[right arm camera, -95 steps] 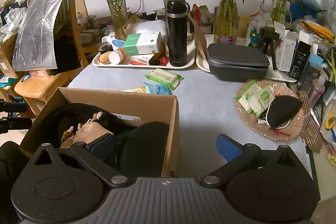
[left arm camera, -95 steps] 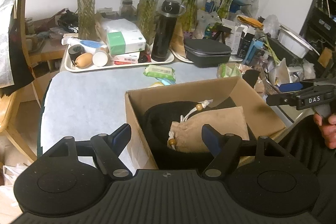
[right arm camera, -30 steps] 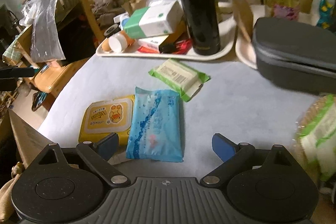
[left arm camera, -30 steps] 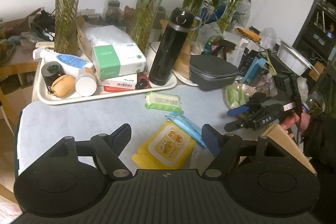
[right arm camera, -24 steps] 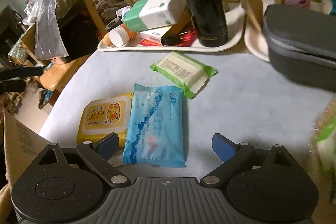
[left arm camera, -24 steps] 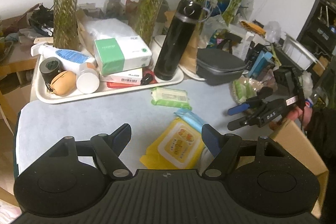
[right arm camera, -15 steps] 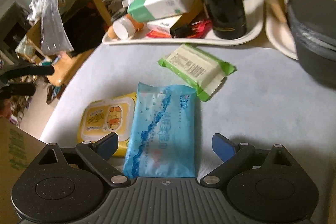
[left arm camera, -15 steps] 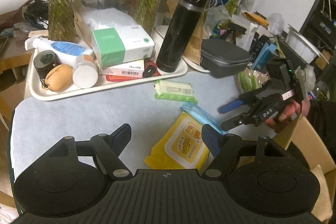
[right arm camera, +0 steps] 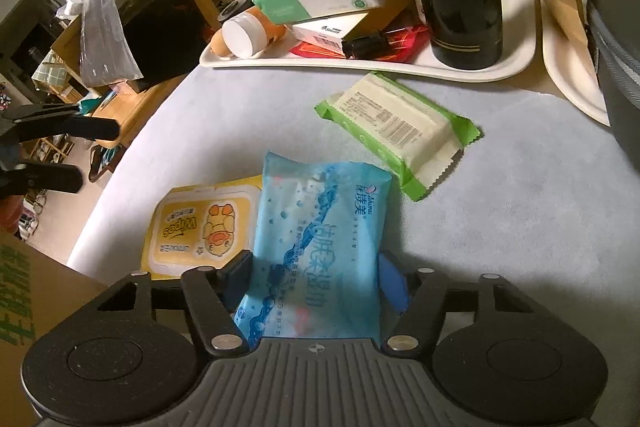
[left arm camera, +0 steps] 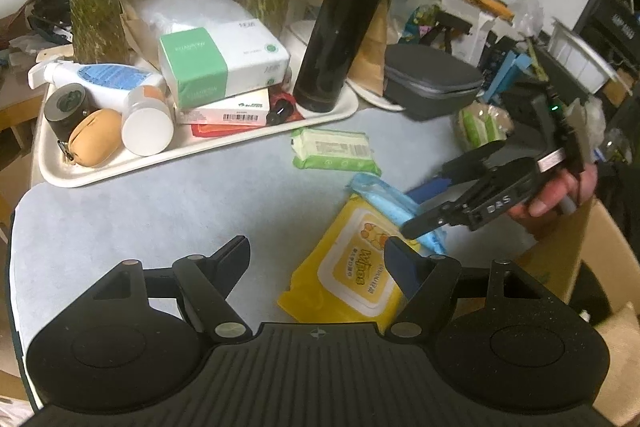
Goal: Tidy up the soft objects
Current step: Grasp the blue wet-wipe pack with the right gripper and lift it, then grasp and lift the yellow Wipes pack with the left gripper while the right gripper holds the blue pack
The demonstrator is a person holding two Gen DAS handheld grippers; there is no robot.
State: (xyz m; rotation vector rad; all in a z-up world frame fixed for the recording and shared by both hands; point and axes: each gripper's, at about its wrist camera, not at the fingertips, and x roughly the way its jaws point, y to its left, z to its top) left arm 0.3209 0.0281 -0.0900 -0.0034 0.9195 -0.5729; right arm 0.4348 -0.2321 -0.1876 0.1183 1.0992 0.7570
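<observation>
A blue wipes pack (right arm camera: 320, 227) lies on the pale table with its near end between my right gripper's (right arm camera: 316, 267) jaws. They are closing, and the pads meet its two long edges. Beside it and partly under it is a yellow wipes pack (right arm camera: 192, 227), and a green wipes pack (right arm camera: 396, 131) rests farther back. In the left wrist view my left gripper (left arm camera: 318, 247) hovers open and holds nothing, its right fingertip just over the yellow pack (left arm camera: 356, 271). The right gripper (left arm camera: 430, 201), held in a hand, straddles the blue pack (left arm camera: 380, 193) there.
A cardboard box (left arm camera: 560, 251) stands at the table's near right corner. A white tray (left arm camera: 120, 171) at the back carries a black flask (left arm camera: 340, 27), a tissue box (left arm camera: 216, 63) and bottles. A grey case (left arm camera: 432, 83) and vases with plants are behind.
Both grippers have moved from the box out over the table and come down towards the packs. The right jaws have narrowed from wide open onto the blue pack. The left jaws kept their width.
</observation>
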